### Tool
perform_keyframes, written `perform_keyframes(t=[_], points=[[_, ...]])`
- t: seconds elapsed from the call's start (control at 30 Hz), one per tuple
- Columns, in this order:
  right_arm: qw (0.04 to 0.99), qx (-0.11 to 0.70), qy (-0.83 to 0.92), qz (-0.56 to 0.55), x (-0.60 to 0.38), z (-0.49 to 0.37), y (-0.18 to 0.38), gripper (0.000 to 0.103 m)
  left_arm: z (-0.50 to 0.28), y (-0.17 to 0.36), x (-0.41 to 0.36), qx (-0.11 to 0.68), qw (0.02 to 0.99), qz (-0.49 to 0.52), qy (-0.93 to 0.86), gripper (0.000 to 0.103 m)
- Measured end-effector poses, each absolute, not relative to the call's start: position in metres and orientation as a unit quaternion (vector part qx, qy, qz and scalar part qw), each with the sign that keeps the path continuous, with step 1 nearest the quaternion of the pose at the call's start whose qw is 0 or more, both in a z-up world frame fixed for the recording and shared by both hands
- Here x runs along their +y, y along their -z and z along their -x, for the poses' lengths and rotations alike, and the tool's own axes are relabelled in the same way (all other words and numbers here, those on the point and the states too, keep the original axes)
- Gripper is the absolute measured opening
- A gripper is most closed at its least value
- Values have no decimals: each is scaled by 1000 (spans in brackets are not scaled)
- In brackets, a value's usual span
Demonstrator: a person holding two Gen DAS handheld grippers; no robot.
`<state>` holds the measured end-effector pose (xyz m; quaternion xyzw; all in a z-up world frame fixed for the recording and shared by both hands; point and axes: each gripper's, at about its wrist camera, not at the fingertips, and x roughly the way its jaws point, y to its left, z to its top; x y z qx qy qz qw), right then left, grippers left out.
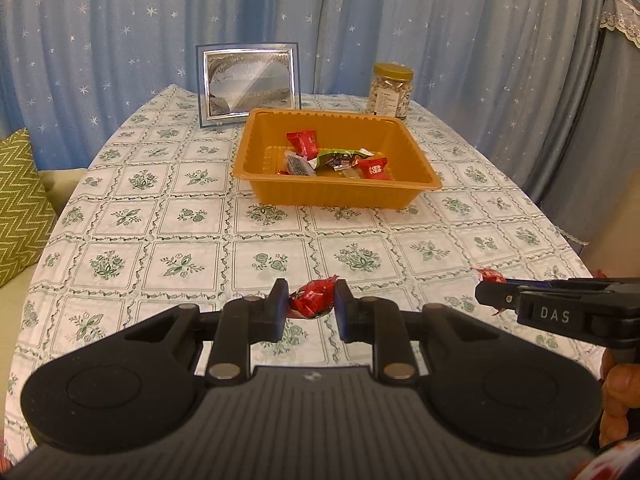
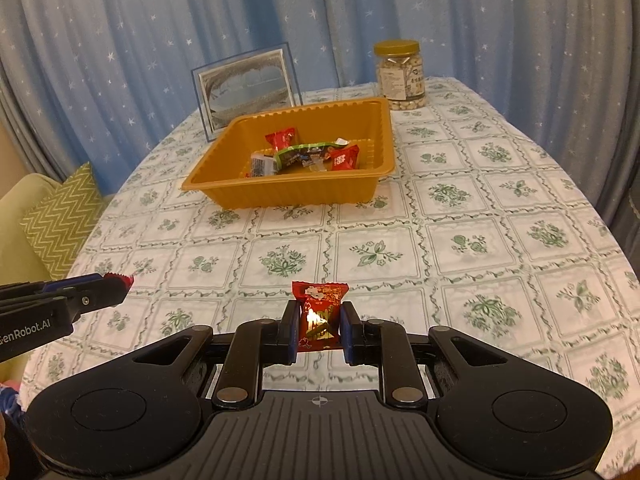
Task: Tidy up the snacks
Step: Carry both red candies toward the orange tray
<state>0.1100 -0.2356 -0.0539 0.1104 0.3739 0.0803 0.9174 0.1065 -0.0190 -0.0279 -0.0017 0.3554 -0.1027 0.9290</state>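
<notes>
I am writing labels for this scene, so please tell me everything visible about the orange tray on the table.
The orange tray is a shallow rectangular container, plastic by its look, with ribbed side walls and a flat out-turned rim. It stands level on the floral tablecloth, toward the far end of the table, in front of a picture frame and a lidded jar. Inside lie several wrapped snacks, red and green among them. Neither gripper touches it.
</notes>
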Motion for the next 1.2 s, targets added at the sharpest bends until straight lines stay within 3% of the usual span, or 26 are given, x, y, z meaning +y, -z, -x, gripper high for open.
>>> perform_keyframes(t=[0.53,1.2], points=[[916,374,-80,-117,-235,-95,45,21,-96,23,-19,362,926,5,105,22],[924,361,-79,-104,-243,-163,22,21,-165,7,-24,357,926,11,122,21]])
